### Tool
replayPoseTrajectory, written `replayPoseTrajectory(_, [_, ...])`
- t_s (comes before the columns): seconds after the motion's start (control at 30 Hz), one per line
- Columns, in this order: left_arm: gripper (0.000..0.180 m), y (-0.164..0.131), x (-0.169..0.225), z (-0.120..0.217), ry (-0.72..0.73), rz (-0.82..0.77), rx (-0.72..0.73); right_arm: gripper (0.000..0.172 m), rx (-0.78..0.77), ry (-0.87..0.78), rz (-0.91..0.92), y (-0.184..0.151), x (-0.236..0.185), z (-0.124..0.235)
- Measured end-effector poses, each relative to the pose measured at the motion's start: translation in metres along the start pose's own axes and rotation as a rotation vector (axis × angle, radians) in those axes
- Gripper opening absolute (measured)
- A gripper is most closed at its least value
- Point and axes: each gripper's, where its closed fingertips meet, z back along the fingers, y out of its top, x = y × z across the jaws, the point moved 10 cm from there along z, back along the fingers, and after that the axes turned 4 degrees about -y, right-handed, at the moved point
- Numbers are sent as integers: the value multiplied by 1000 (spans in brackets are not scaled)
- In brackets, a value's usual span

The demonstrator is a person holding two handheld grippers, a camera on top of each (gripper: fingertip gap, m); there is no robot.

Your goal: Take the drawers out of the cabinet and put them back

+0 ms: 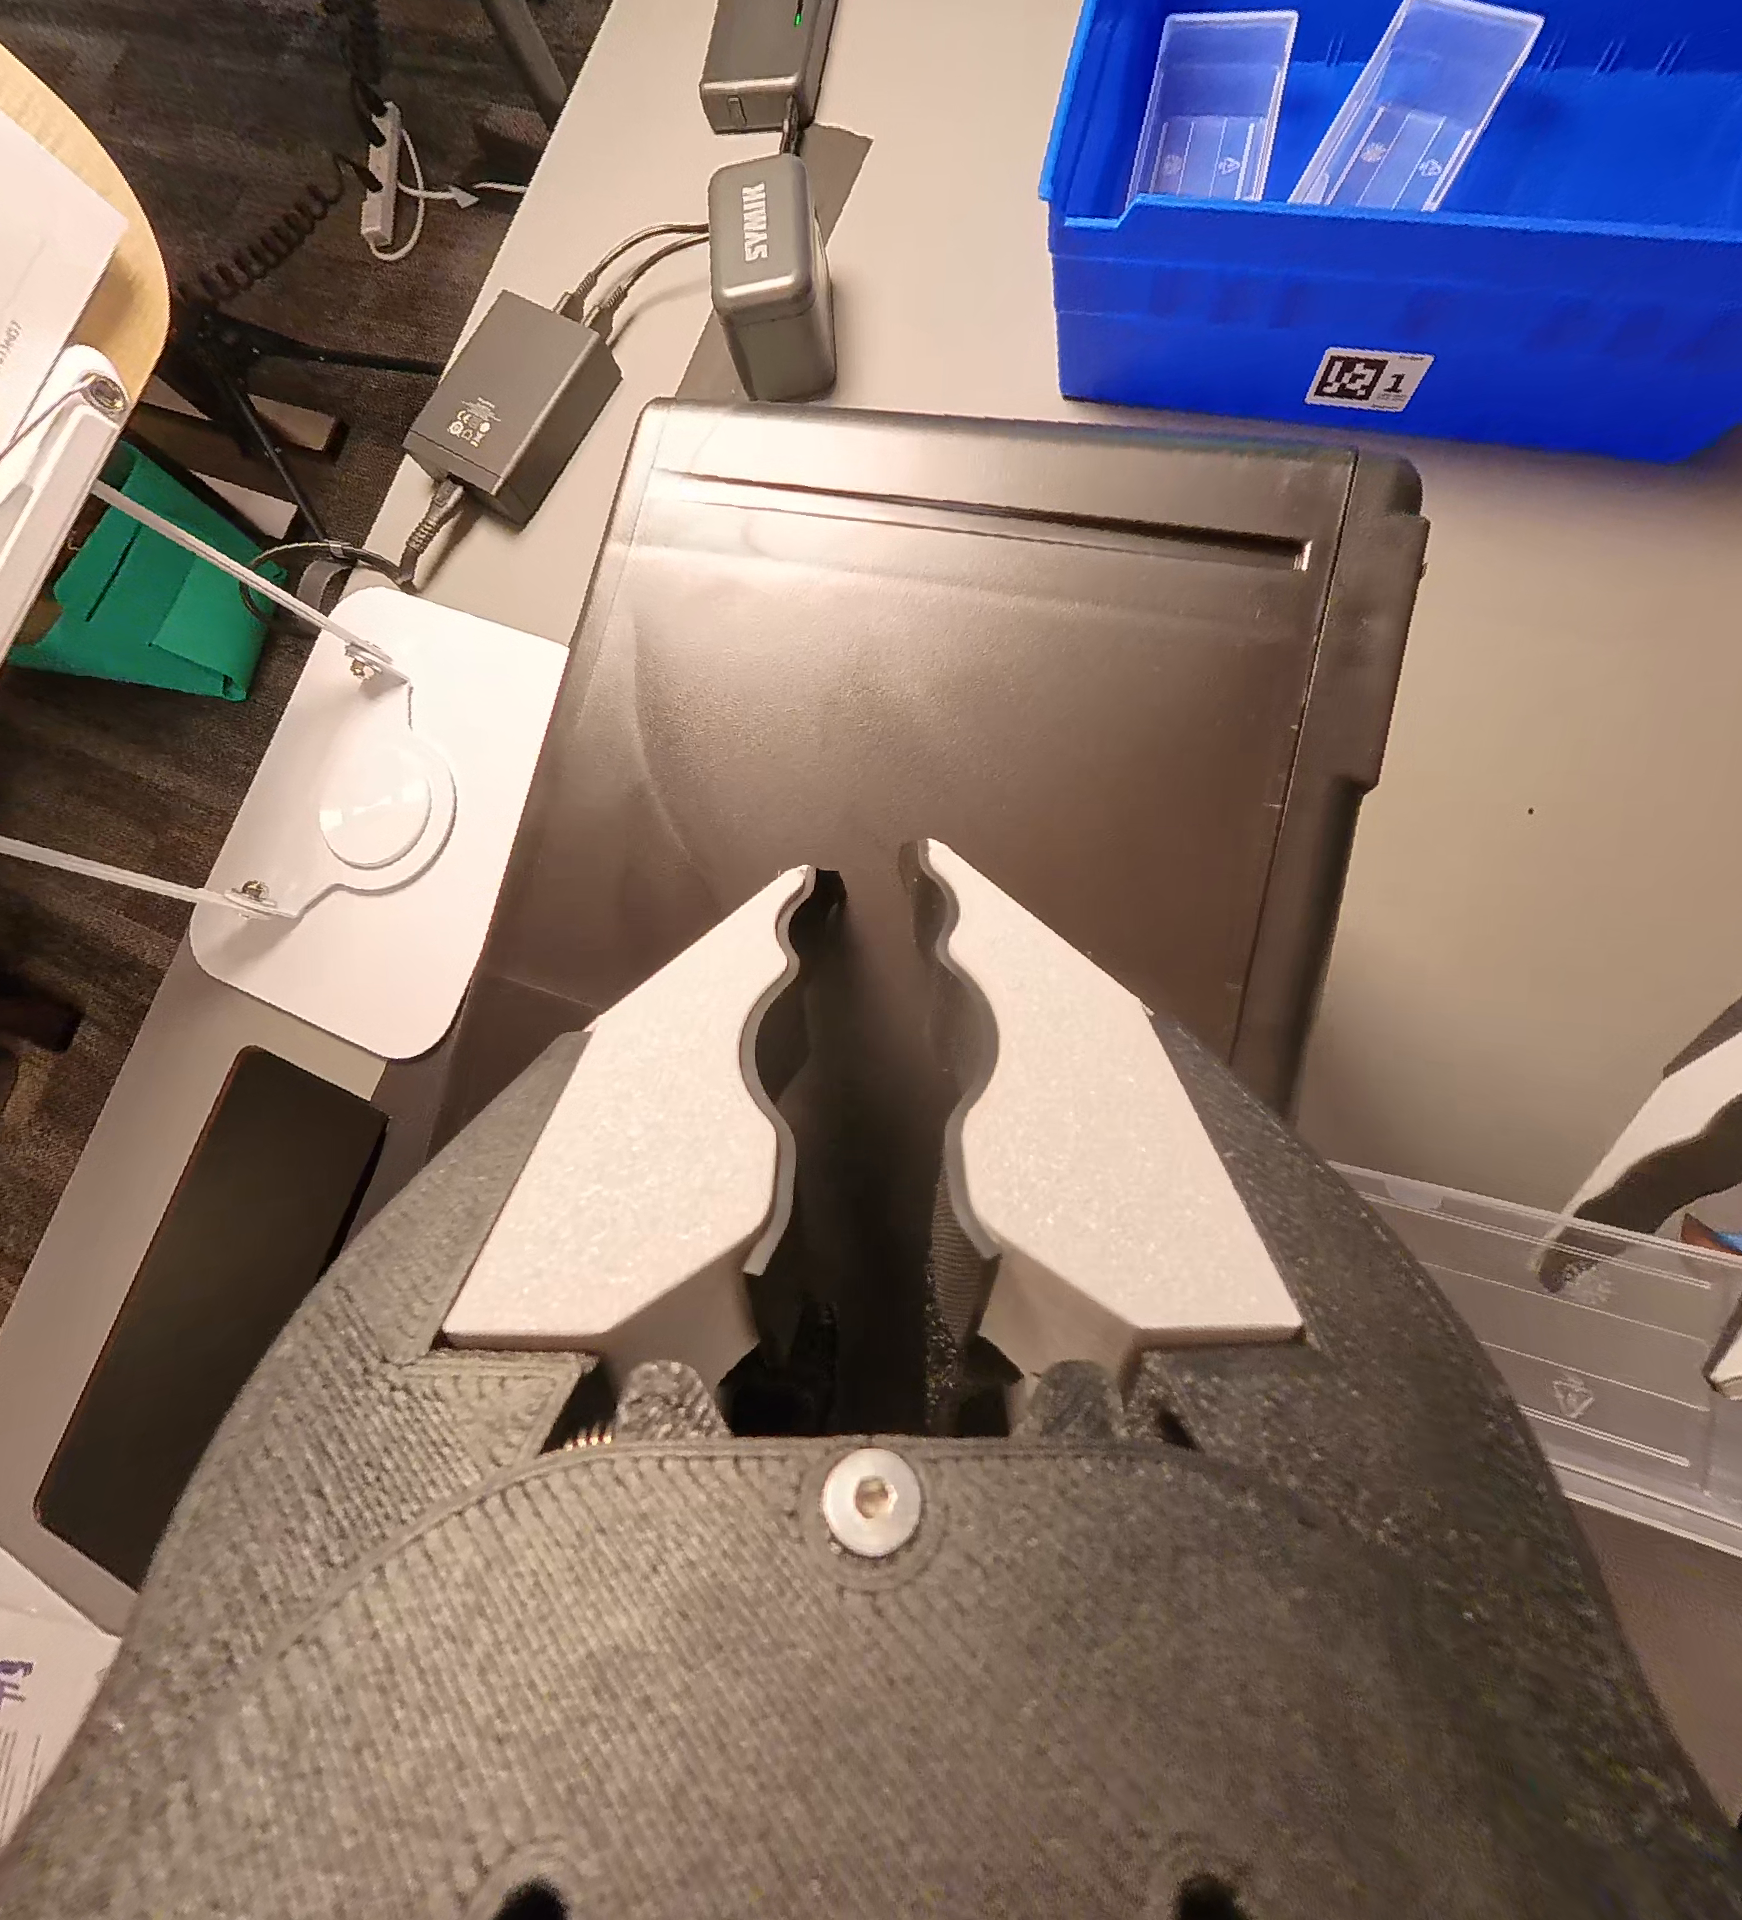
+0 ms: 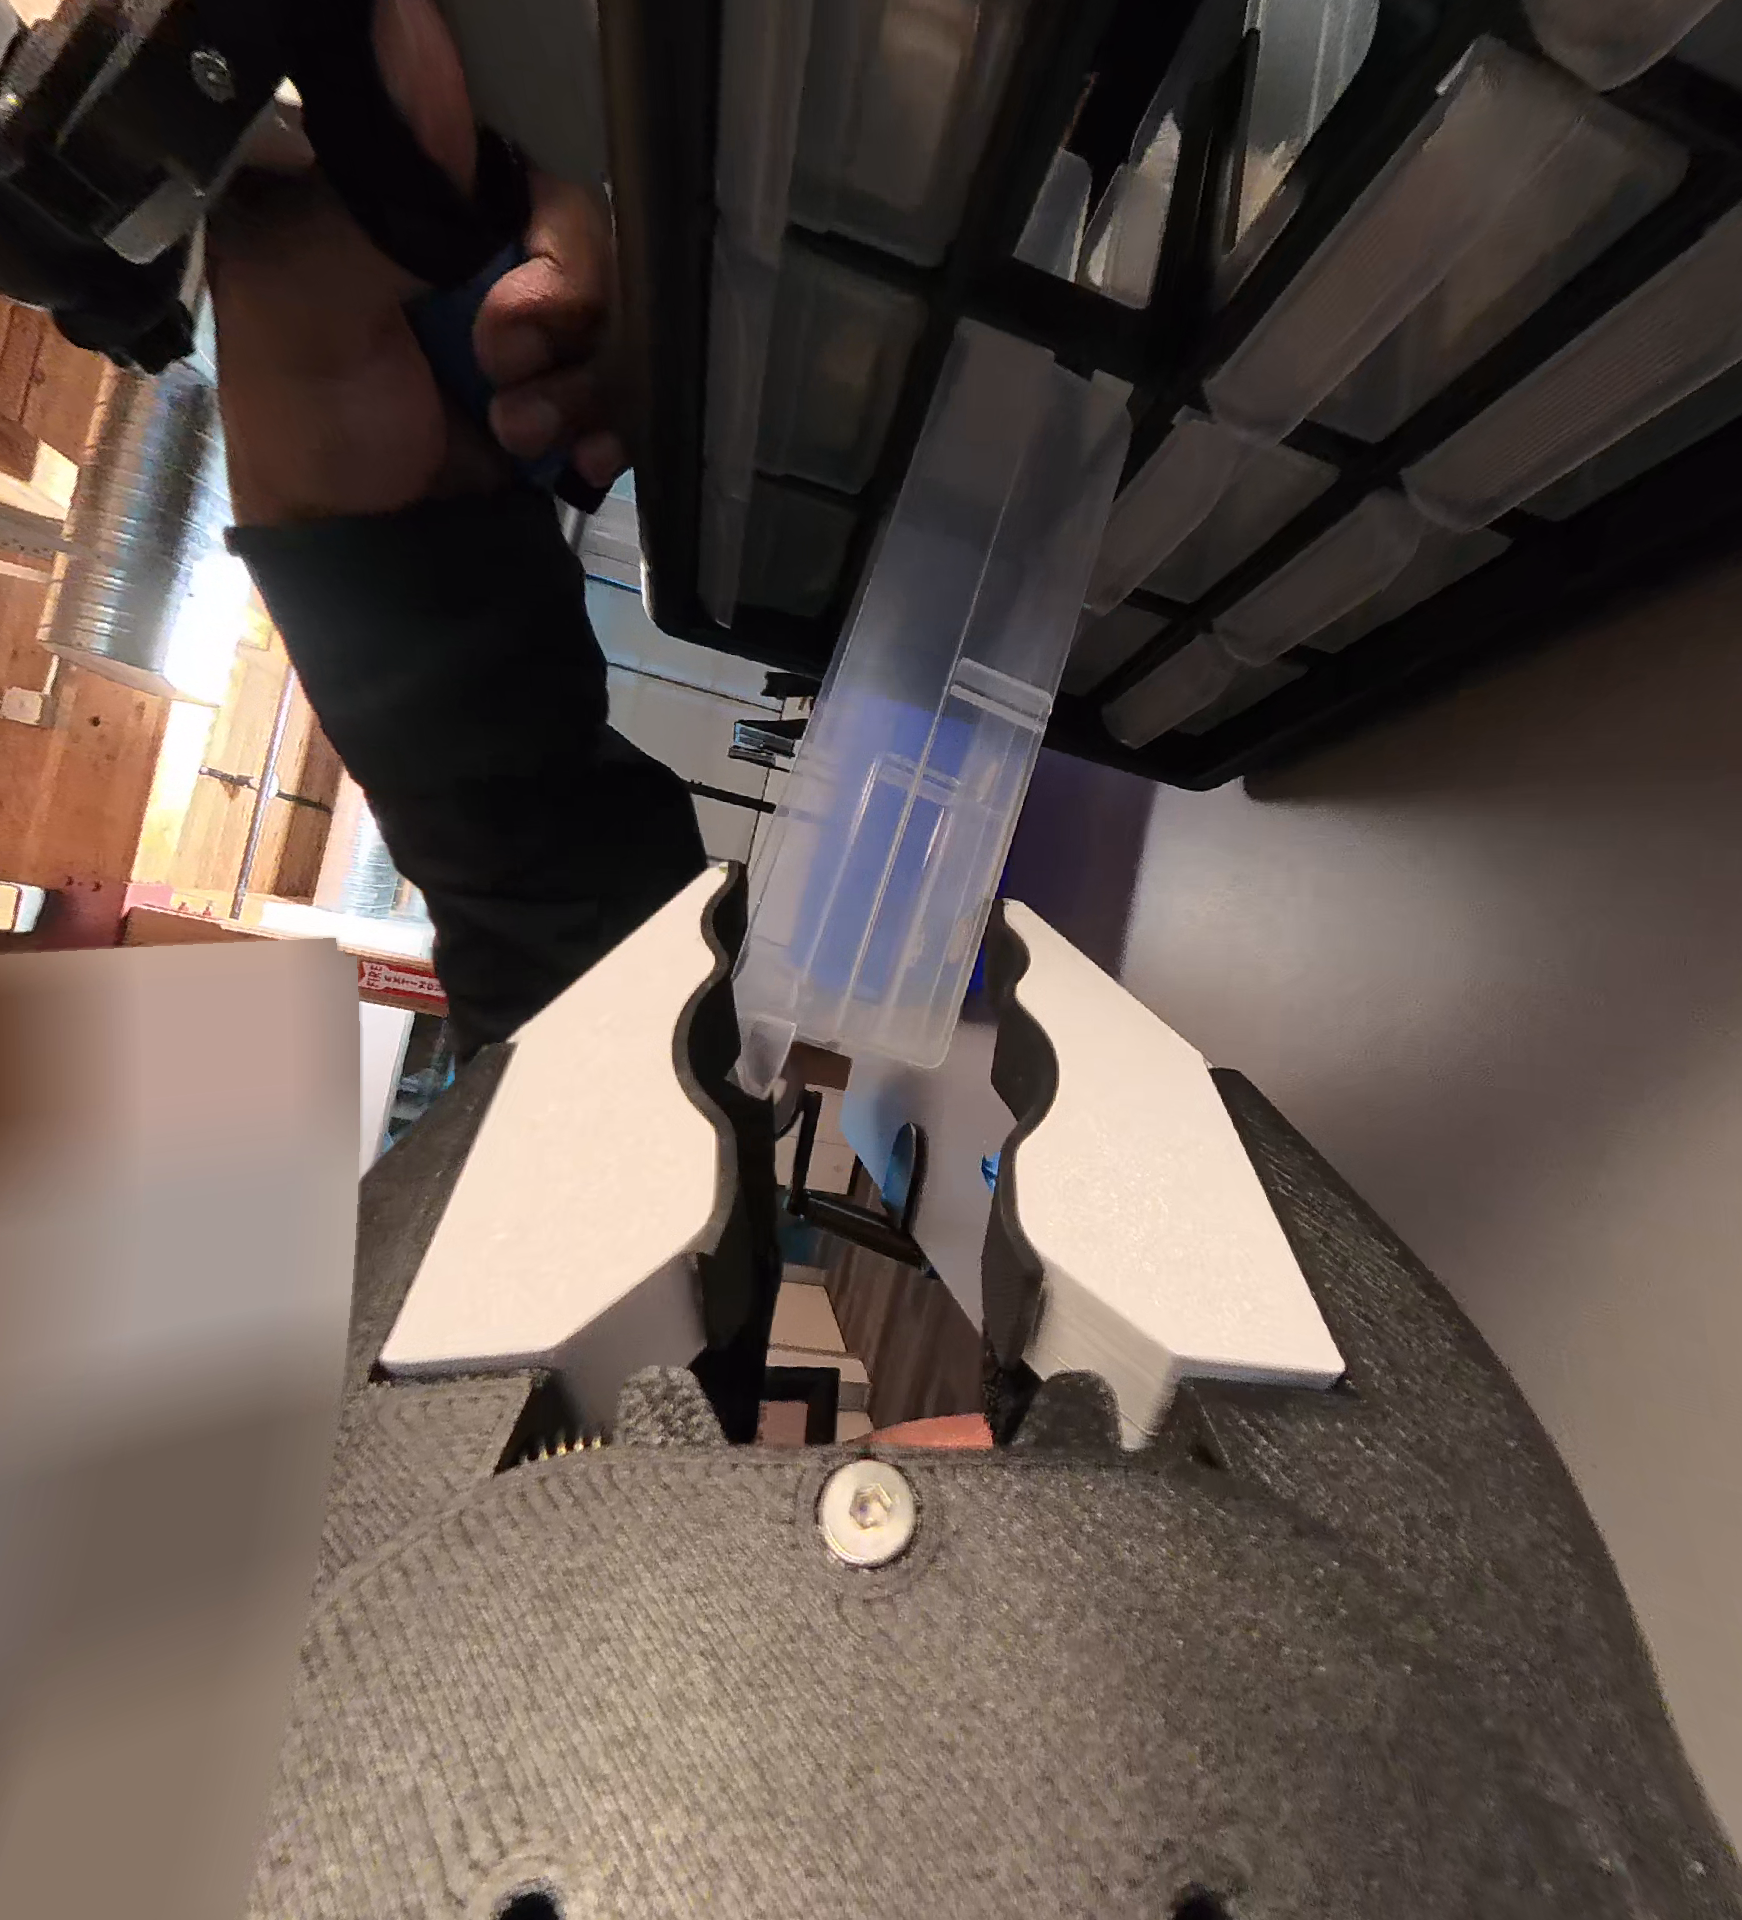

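In the left wrist view my left gripper (image 1: 867, 862) rests over the flat top of the black drawer cabinet (image 1: 1002, 644). Its fingers stand slightly apart with nothing between them. In the right wrist view a clear plastic drawer (image 2: 908, 831) sticks out of a slot in the cabinet's front (image 2: 1314, 468), among several closed drawers. My right gripper (image 2: 862, 914) straddles the drawer's outer end. The left pad touches it, and a thin gap shows at the right pad. The same drawer (image 1: 1469, 1340) and right gripper (image 1: 1667, 1309) show in the left wrist view.
A blue bin (image 1: 1418, 291) behind the cabinet holds two more clear drawers (image 1: 1220, 104). Two grey power adapters (image 1: 773, 281) with cables and a white stand plate (image 1: 379, 810) lie left of the cabinet. A person's hand (image 2: 379, 364) shows beside the cabinet's left side.
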Motion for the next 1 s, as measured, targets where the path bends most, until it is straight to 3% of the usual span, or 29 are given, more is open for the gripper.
replayPoseTrajectory(0.33, [18, 0, 0, 0, -5, -7, 1, 50, 3, -24, -6, 2, -15, 2])
replayPoseTrajectory(0.6, [18, -1, -1, 0, -12, -9, 14, 43, 12, -24, -19, -10, 13, 3])
replayPoseTrajectory(1.0, [18, -2, 0, 0, -11, -8, 23, 49, 10, 124, -18, -19, 33, 0])
